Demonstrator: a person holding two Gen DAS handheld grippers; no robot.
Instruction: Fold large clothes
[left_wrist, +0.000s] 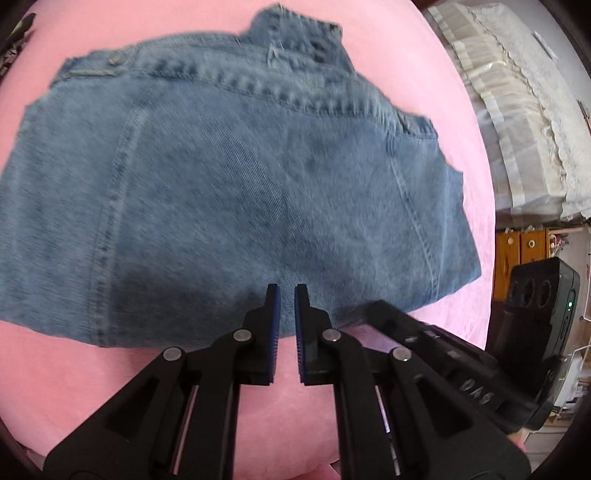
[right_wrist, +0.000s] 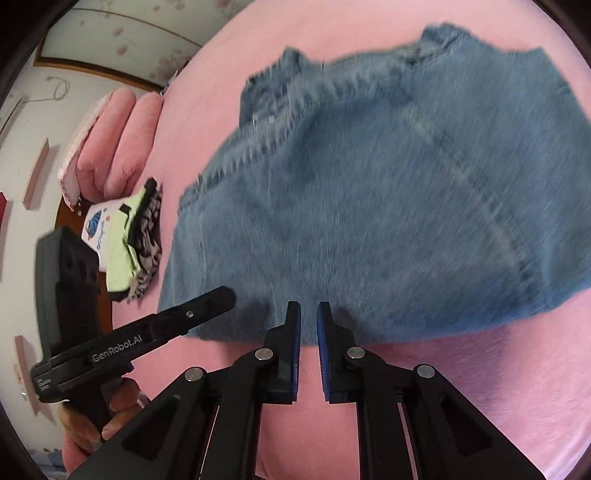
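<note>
1. The jeans (left_wrist: 236, 192) lie on the pink bed cover (left_wrist: 369, 37) as a compact folded bundle, waistband at the far edge and a folded edge nearest me. From that I judge the main folds are done.
2. My left tongs (left_wrist: 287, 295) hang over the near edge of the bundle, jaws nearly together with only a thin gap, nothing between them.
3. My right tongs (right_wrist: 308, 314) sit just beside the left pair at the same near edge, also almost closed and empty.
4. What seems left: perhaps a final tidy, since the far edge shows uneven layers, then setting the bundle aside.
5. A small folded pile (right_wrist: 129, 240) already sits on the cover, near the jeans.
</note>
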